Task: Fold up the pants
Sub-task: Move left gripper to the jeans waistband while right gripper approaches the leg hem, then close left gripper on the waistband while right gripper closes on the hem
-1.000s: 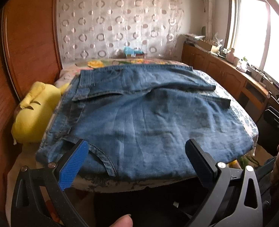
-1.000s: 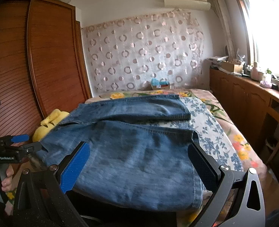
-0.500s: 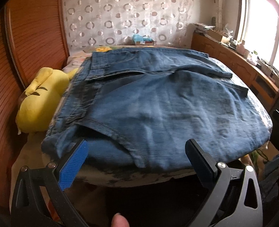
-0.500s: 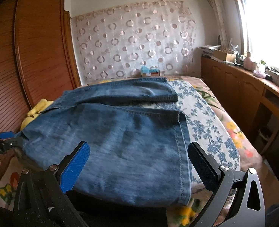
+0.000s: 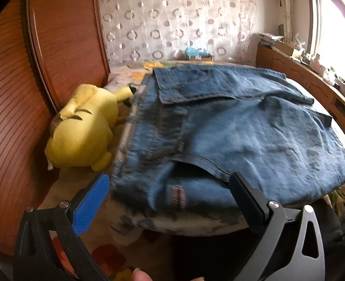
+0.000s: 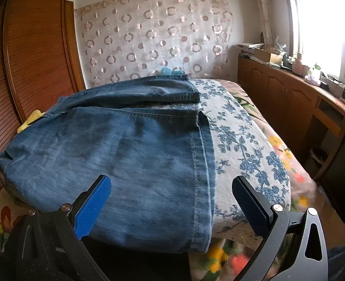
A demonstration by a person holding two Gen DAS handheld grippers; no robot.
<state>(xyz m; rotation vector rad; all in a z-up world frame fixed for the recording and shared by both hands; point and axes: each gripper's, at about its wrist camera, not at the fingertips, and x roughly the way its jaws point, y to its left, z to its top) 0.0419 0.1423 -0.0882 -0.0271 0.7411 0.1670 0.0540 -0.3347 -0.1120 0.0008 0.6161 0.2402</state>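
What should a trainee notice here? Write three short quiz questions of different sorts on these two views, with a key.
1. True or false: the left hand-held gripper is shut on the jeans.
2. Multiple choice: what lies beside the jeans, against the wooden wardrobe? A) a pillow B) a yellow plush toy C) a folded towel
3. Fill in: in the right wrist view, the right hand-held gripper frames the jeans' ____ end, which lies on the blue floral cover.

Key:
1. False: both hand-held grippers are open and hold nothing.
2. B
3. hem (the leg cuffs)
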